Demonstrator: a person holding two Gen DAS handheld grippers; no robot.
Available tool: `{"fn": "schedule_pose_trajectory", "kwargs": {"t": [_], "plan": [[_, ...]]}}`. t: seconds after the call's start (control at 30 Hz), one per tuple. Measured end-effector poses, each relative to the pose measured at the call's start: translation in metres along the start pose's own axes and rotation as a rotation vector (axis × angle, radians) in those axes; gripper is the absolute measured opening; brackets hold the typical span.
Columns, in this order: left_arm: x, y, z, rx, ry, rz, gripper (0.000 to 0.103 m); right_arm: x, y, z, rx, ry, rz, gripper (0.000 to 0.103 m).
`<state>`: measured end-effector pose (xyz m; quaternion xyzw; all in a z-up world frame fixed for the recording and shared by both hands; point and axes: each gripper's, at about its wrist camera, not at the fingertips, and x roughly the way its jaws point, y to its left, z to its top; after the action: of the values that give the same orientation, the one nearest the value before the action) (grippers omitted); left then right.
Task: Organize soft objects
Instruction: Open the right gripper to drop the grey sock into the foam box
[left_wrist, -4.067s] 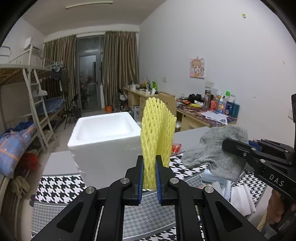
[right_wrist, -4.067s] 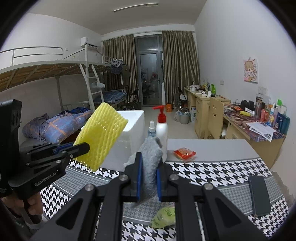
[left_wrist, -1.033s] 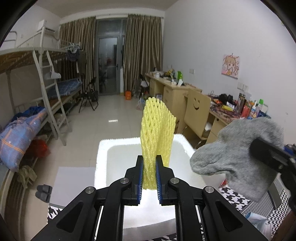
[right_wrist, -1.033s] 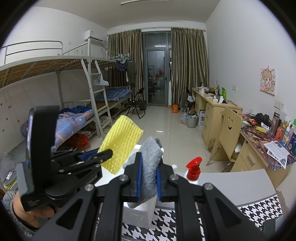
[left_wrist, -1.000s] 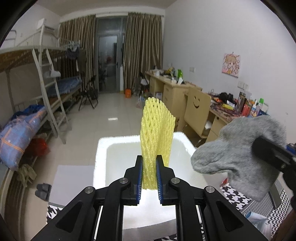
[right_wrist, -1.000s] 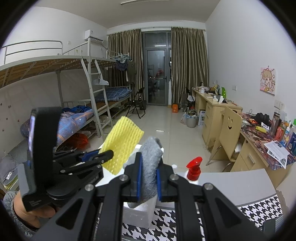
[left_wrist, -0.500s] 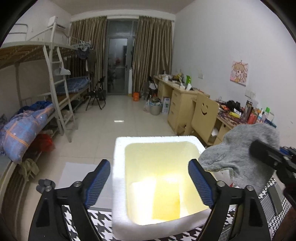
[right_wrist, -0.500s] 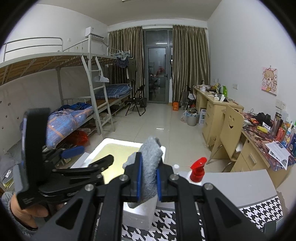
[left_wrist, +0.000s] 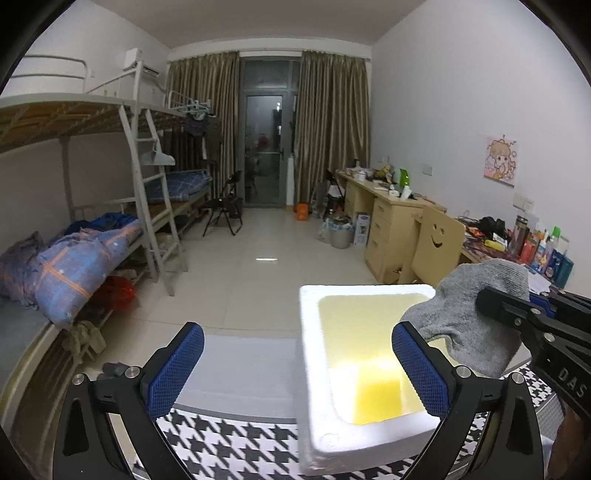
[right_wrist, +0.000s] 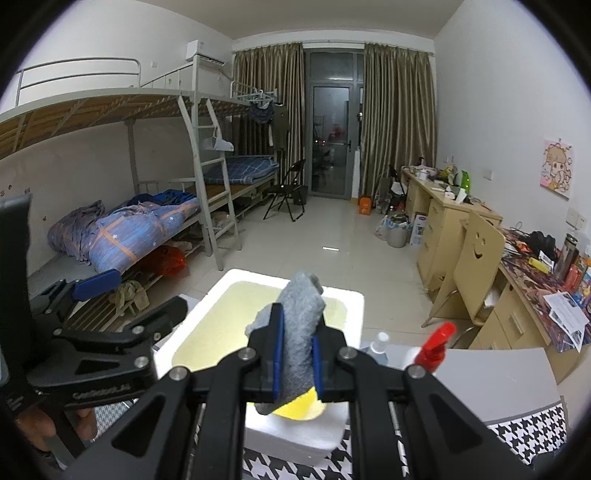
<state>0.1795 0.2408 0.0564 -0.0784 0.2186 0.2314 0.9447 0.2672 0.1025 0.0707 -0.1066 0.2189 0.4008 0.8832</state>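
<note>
A white foam box (left_wrist: 308, 369) stands on the table, and a yellow foam net (left_wrist: 376, 395) lies loose on its floor. My left gripper (left_wrist: 295, 332) hovers over the box's left rim. Its jaws are opening wide with nothing between them. My right gripper (right_wrist: 297, 325) is shut on a grey sock (right_wrist: 301, 295), held above the box (right_wrist: 354, 306) with the yellow net (right_wrist: 299, 406) showing below it. In the left wrist view the sock (left_wrist: 472, 332) hangs over the box's right side. In the right wrist view the left gripper (right_wrist: 136, 295) is at the left.
A houndstooth cloth (left_wrist: 229, 439) covers the near part of the grey table. A red-pump bottle (right_wrist: 432, 347) and a small clear bottle (right_wrist: 380, 341) stand right of the box. Bunk beds, desks and open floor lie beyond the table's far edge.
The left gripper opened and the yellow net dropped into the box. It has since shifted left, so the box sits further right. The right gripper carried the sock over the box.
</note>
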Motion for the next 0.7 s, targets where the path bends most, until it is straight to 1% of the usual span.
{"fn": "schedule_pose_trajectory", "kwargs": {"t": [0.23, 0.33, 0.5, 0.53, 0.57, 0.6, 0.63, 0.7], "plan": [[-0.007, 0.01, -0.001, -0.009, -0.011, 0.025, 0.102, 0.012, 0.004, 0.001, 0.017, 0.029, 0.016, 0.017], [-0.008, 0.017, -0.001, -0.024, -0.01, 0.035, 0.102, 0.02, 0.005, 0.0, 0.011, 0.045, 0.004, 0.017], [-0.009, 0.021, -0.003, -0.029, -0.011, 0.045, 0.102, 0.035, 0.002, -0.001, 0.042, 0.07, -0.006, 0.017], [-0.009, 0.021, -0.004, -0.035, -0.013, 0.05, 0.102, 0.039, 0.002, -0.002, 0.045, 0.079, -0.007, 0.019], [-0.009, 0.022, -0.004, -0.037, -0.012, 0.053, 0.102, 0.043, 0.003, -0.003, 0.042, 0.097, -0.002, 0.021], [-0.008, 0.022, -0.004, -0.038, -0.01, 0.051, 0.102, 0.045, 0.003, -0.003, 0.041, 0.111, 0.0, 0.031], [-0.007, 0.022, -0.004, -0.037, -0.007, 0.049, 0.102, 0.047, 0.003, -0.005, 0.041, 0.126, 0.003, 0.044], [-0.007, 0.022, -0.005, -0.038, -0.008, 0.046, 0.102, 0.045, 0.003, -0.006, 0.045, 0.114, -0.008, 0.058]]}}
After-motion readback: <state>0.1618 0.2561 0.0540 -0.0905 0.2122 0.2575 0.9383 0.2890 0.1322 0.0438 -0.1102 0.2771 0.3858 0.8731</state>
